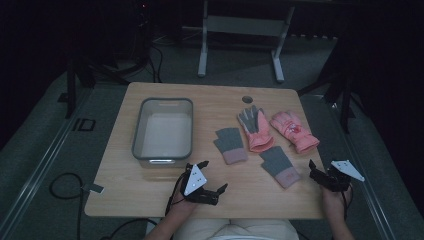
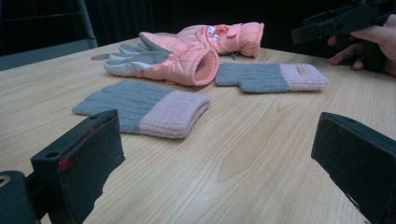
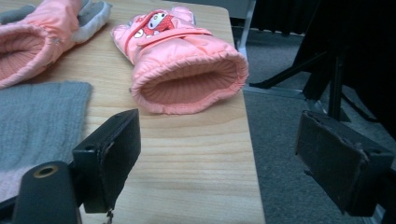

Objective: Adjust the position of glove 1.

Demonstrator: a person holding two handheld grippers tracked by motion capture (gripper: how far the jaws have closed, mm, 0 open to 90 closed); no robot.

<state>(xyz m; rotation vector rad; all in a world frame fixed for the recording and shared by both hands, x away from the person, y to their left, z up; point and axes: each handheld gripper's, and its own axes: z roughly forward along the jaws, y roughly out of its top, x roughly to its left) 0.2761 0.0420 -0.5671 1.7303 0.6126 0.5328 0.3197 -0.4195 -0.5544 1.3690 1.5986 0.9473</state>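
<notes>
While both hover low with jaws wide apart | left gripper near grey bin | right gripper beside pink gloves, knit mittens between

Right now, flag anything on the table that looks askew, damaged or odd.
Little stands out. The right pink glove lies near the table's right edge but fully on it. The four gloves are scattered singly, none in the grey bin. The left claw's pad looks ragged along its edge.

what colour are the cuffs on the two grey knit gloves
Pale pink, on both the nearer grey knit glove and the farther grey knit glove; clearest in the left gripper view.
</notes>
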